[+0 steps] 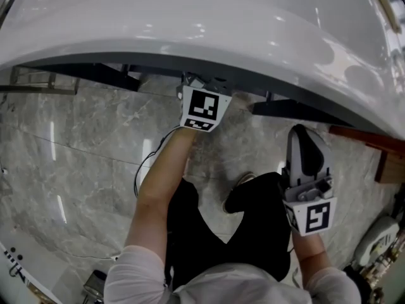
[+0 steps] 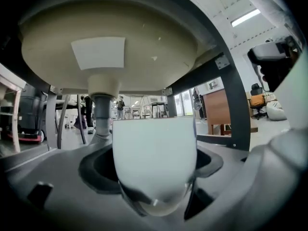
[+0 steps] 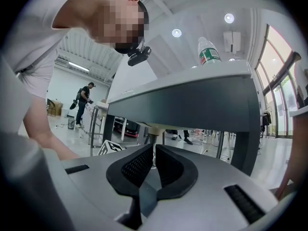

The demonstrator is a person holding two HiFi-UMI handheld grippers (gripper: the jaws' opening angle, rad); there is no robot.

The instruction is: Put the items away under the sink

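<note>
Grey marble floor (image 1: 76, 138) below, and a big white sink (image 1: 190, 18) fills the top of the head view, sitting on a dark frame (image 2: 236, 105). The person stands right up against it, both arms out in front.

Left claw (image 2: 155, 170) is tucked in under the basin; from above only its marker cube (image 1: 204, 108) shows at the sink's edge. Its own view tells the story: the jaws are spread wide and pressed on either side of a white cup (image 2: 154, 143). The cup sits upright between the dark pads (image 2: 103, 170), rim level, rounded bottom low in the grip. So the cup is under the sink, in the air, not set down on anything visible. Straight above it is the pale underside of the bowl (image 2: 106, 37), and the grey drain pipe (image 2: 101, 114) drops down just behind the cup and to its left.

Right claw (image 3: 154, 155) hangs outside, clear of the sink's front edge, well apart from the left one. Its ribbed jaws are drawn together with barely a slit between them, and nothing is in them. A plastic bottle (image 3: 208, 52) shows above the sink's rim in that view.
</note>
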